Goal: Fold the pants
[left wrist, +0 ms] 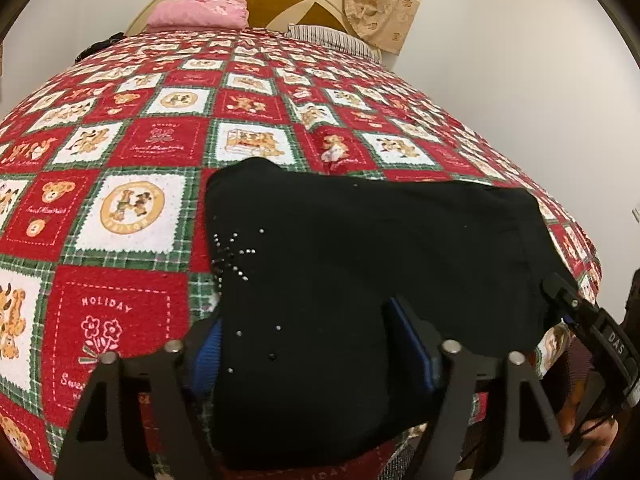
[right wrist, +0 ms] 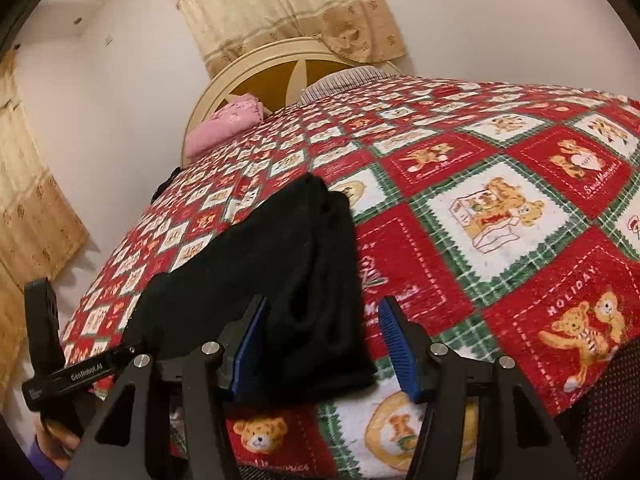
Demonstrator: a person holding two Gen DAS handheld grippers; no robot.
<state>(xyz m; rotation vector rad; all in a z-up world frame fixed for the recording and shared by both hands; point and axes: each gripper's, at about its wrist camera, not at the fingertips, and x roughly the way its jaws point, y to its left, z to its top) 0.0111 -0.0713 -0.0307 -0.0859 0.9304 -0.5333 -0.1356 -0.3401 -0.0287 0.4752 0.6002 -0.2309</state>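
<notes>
Black pants (left wrist: 360,240), folded into a thick band with a small rhinestone star, lie across the near part of a bed. My left gripper (left wrist: 308,320) straddles one end of the band. The cloth fills the gap between its blue pads (left wrist: 412,344), and the jaws stand wide apart. In the right wrist view the other end of the pants (right wrist: 288,280) lies between the jaws of my right gripper (right wrist: 324,304). The left pad touches the cloth. The right pad (right wrist: 400,344) stands clear of it, with bedspread showing between. Each gripper shows at the edge of the other's view.
A red, white and green teddy-bear bedspread (left wrist: 132,208) covers the bed. A pink folded cloth (left wrist: 200,12) and a striped pillow (left wrist: 332,40) lie by the cream headboard (right wrist: 256,64). Beige curtains (right wrist: 280,4) hang behind. A person's hand (right wrist: 56,440) holds the left gripper's handle.
</notes>
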